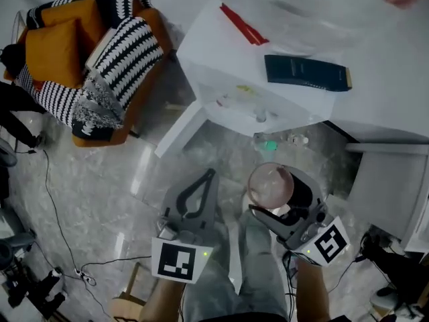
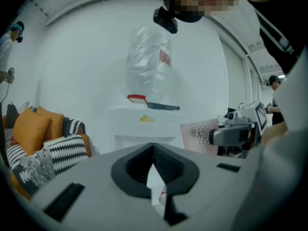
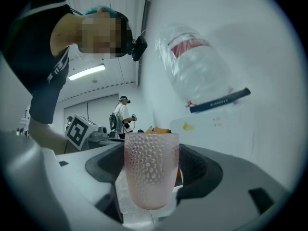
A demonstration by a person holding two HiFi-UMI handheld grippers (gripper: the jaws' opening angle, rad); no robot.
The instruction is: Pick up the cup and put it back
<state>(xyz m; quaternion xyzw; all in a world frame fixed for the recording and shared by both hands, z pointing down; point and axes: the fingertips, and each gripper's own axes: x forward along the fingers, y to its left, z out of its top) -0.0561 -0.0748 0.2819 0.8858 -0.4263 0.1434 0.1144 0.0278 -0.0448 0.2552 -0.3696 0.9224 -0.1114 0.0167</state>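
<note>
Closest in, at about six o'clock in the head view, are the person's legs, with a gripper out to either side of them. The left gripper (image 1: 210,174), towards eleven o'clock, has its tongs pressed together at the tips and nothing between them. It hangs idle over the floor (image 1: 100,180).

The right gripper (image 1: 280,196), towards one o'clock, has its tongs spread to the width of the cup (image 3: 151,167) and clamped on its sides. The cup is a pink, dimpled tumbler. It stands upright in the right gripper view, and the head view looks down into its open mouth. It appears empty. It hangs in the air above the floor, touching no surface.

Farther out at one o'clock is the white table (image 1: 214,52). It carries a dark flat case (image 1: 307,72), a red strip (image 1: 242,24) and a clear plastic bag (image 1: 295,12). At ten o'clock, well apart from the table, sits an armchair (image 1: 87,59) with orange cushions and a black-and-white throw.

I judge the pick-up done and the return yet to begin. The next move calls for carrying the cup towards one o'clock, keeping it level. It then has to be lowered onto a bare patch of the table, clear of the case, until its base sits flat. Only then should the tongs open. Where exactly it stood cannot be told from here.
</note>
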